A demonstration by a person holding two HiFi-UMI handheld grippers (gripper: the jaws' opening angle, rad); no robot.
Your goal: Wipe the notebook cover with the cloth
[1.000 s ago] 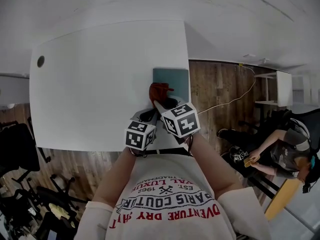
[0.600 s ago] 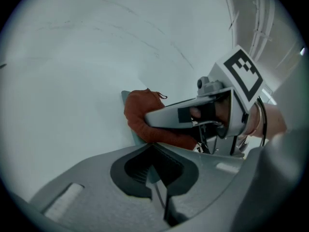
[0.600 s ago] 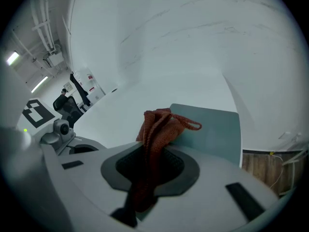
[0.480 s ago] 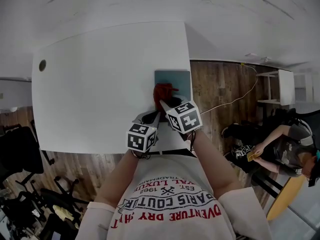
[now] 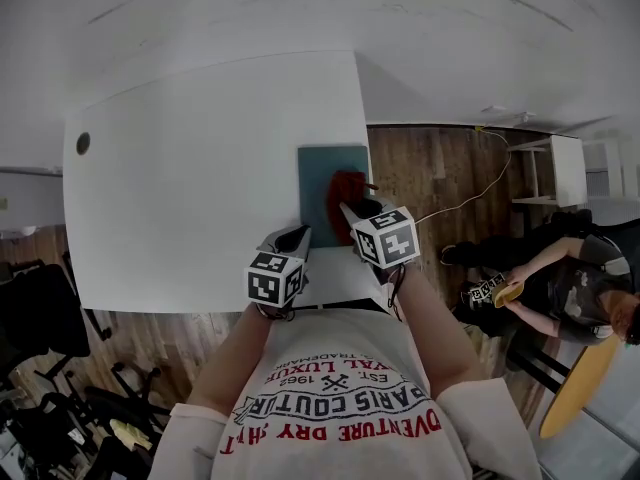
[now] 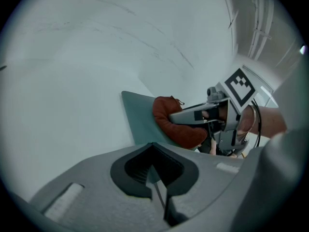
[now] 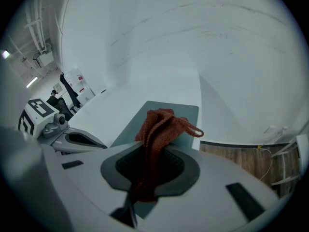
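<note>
A teal notebook lies near the right edge of the white table. On its cover sits a bunched red knitted cloth, pinched by my right gripper, which is shut on it. In the right gripper view the cloth rises out of the jaws of that gripper over the notebook. My left gripper is at the notebook's near left corner. In the left gripper view a teal sliver of the notebook runs into that gripper's shut jaws, and the cloth lies just beyond.
The table's right edge runs just past the notebook, with wooden floor and a cable beyond. A person sits on the floor at the right. A round hole marks the table's far left.
My right gripper has carried the cloth rightward, from the notebook's left edge to the middle of the cover. The left gripper has stayed at the near corner.
</note>
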